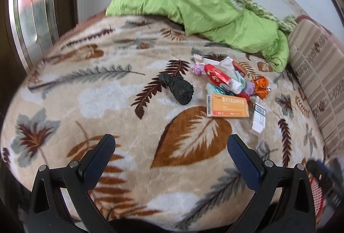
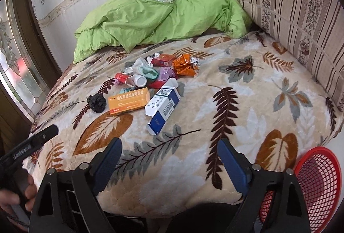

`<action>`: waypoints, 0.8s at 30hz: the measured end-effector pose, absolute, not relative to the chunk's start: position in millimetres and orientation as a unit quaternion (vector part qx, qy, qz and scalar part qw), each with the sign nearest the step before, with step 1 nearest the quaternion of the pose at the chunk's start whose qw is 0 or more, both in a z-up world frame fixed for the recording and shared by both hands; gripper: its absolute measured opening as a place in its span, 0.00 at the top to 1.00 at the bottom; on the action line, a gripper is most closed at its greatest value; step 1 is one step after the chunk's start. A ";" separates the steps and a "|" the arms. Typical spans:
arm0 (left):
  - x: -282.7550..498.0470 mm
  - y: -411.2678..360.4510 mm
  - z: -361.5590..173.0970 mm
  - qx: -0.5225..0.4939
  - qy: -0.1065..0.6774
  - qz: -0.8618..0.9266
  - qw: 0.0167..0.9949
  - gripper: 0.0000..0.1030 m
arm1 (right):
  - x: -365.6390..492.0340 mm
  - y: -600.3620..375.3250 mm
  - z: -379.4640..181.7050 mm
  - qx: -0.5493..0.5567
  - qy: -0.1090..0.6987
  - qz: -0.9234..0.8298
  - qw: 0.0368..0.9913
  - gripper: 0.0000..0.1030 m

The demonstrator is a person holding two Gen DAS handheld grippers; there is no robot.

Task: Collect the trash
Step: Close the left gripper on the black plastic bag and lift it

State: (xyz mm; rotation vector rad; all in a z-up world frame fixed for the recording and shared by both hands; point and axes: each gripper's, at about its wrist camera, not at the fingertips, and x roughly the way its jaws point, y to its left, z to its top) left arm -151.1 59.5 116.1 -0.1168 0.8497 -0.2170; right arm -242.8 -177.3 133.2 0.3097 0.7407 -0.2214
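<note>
A pile of trash lies on the leaf-patterned bed blanket (image 2: 247, 104): an orange box (image 2: 128, 101) (image 1: 227, 107), a white-and-blue box (image 2: 164, 104) (image 1: 259, 118), a crumpled black bag (image 2: 96, 102) (image 1: 180, 88), an orange foil wrapper (image 2: 185, 65) (image 1: 261, 87), a red carton (image 2: 162, 60), a white bottle (image 2: 138, 80) and a red packet (image 1: 215, 77). My left gripper (image 1: 171, 148) is open and empty, above the blanket short of the pile. My right gripper (image 2: 169, 152) is open and empty, also short of the pile. A red mesh basket (image 2: 318, 185) stands beside the bed at lower right.
A crumpled green quilt (image 2: 154, 22) (image 1: 204, 9) lies at the back of the bed. A striped cushion (image 2: 296, 17) (image 1: 320, 78) lines the right side. A window with a dark frame (image 2: 19, 60) is at the left. The left gripper's body (image 2: 32, 142) shows at the right view's lower left.
</note>
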 end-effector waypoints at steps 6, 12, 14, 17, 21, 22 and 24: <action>-86.4 58.3 108.8 -0.093 0.449 -0.101 0.883 0.08 | -229.6 -186.8 126.3 0.186 0.374 -0.086 0.904 0.26; -23.8 41.2 91.6 -0.095 0.479 -0.098 0.867 0.17 | -224.0 -195.2 123.3 0.192 0.376 -0.094 0.902 0.26; -12.0 34.8 84.7 -0.090 0.487 -0.099 0.863 0.22 | -222.0 -199.0 121.2 0.195 0.379 -0.095 0.899 0.26; 4.6 25.2 72.8 -0.082 0.499 -0.101 0.857 0.31 | -216.5 -204.9 118.3 0.203 0.384 -0.092 0.896 0.26; 18.0 17.9 54.8 -0.079 0.516 -0.108 0.846 0.47 | -198.7 -207.6 114.4 0.211 0.397 -0.076 0.890 0.26; 19.7 16.8 52.5 -0.080 0.516 -0.111 0.846 0.47 | -192.4 -207.4 112.8 0.214 0.401 -0.072 0.888 0.26; 19.7 14.0 52.9 -0.071 0.506 -0.118 0.851 0.58 | -180.0 -207.6 109.0 0.222 0.408 -0.066 0.883 0.26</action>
